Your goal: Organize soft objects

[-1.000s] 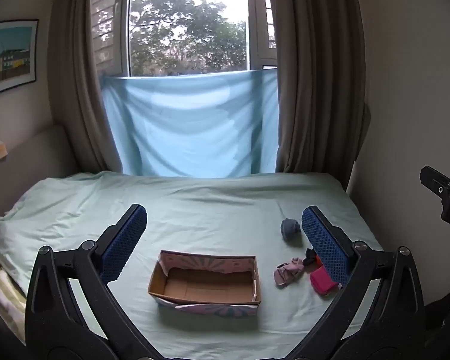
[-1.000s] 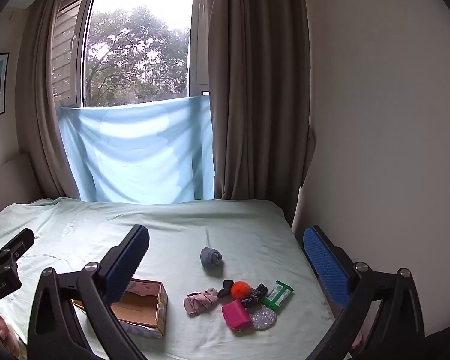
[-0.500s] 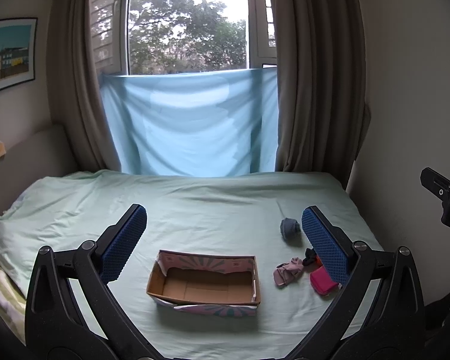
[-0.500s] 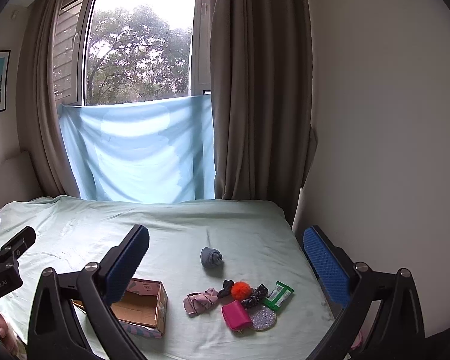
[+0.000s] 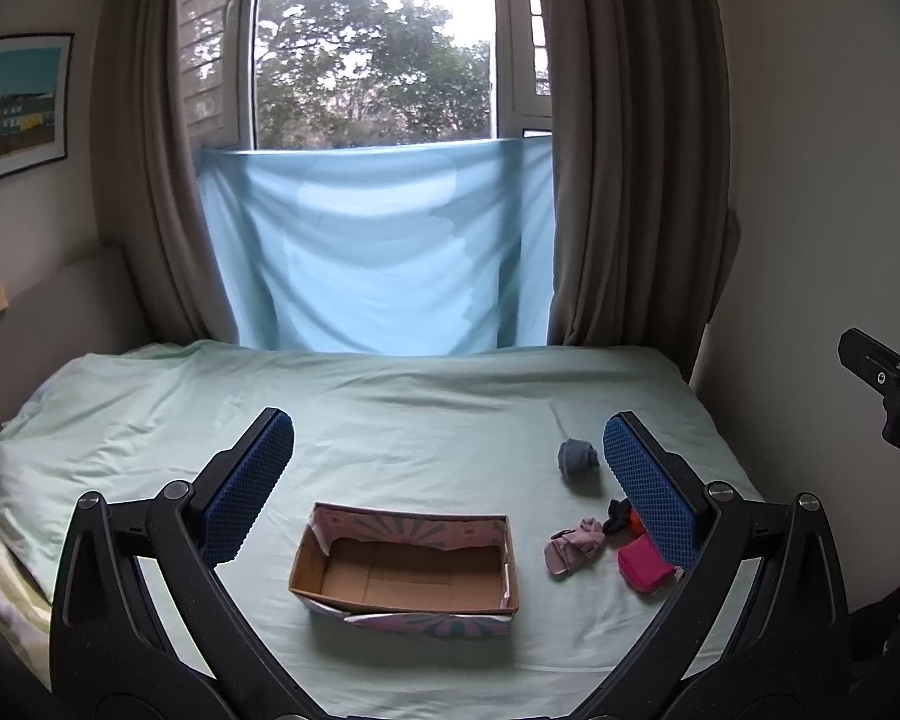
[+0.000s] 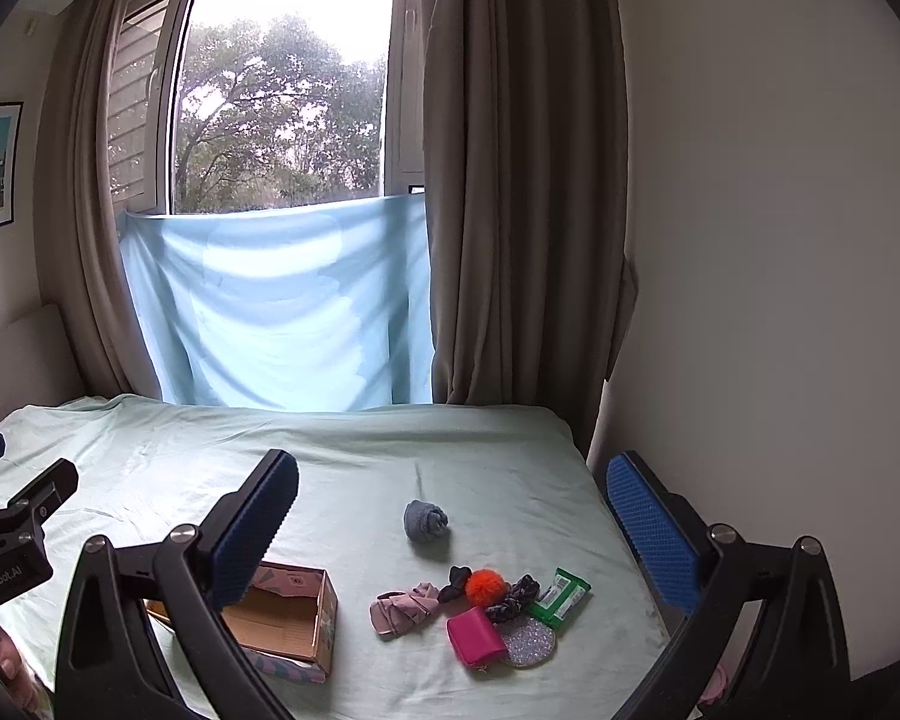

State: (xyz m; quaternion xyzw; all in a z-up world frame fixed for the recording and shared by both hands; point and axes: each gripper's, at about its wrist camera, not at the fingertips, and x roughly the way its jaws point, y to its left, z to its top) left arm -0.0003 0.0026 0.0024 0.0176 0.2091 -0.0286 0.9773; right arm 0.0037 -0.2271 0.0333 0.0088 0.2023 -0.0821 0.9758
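An open cardboard box (image 5: pixel 405 573) (image 6: pixel 288 615) sits on the pale green bed (image 5: pixel 390 420). Right of it lie a rolled grey-blue sock (image 5: pixel 576 461) (image 6: pixel 426 521), a pink scrunchie (image 5: pixel 573 546) (image 6: pixel 405 606), an orange pom-pom (image 6: pixel 486 585), a dark scrunchie (image 6: pixel 513 597), a pink pouch (image 5: pixel 642 567) (image 6: pixel 477 636), a glittery disc (image 6: pixel 528 642) and a green packet (image 6: pixel 561 597). My left gripper (image 5: pixel 447 483) is open and empty, above the box. My right gripper (image 6: pixel 450 531) is open and empty, above the pile.
A light blue cloth (image 5: pixel 378 252) hangs over the window between brown curtains (image 5: pixel 624 180). A wall (image 6: pixel 780 300) borders the bed's right edge. A padded headboard (image 5: pixel 48 312) runs along the left. The other gripper shows at each view's edge (image 5: pixel 888 384) (image 6: pixel 12 546).
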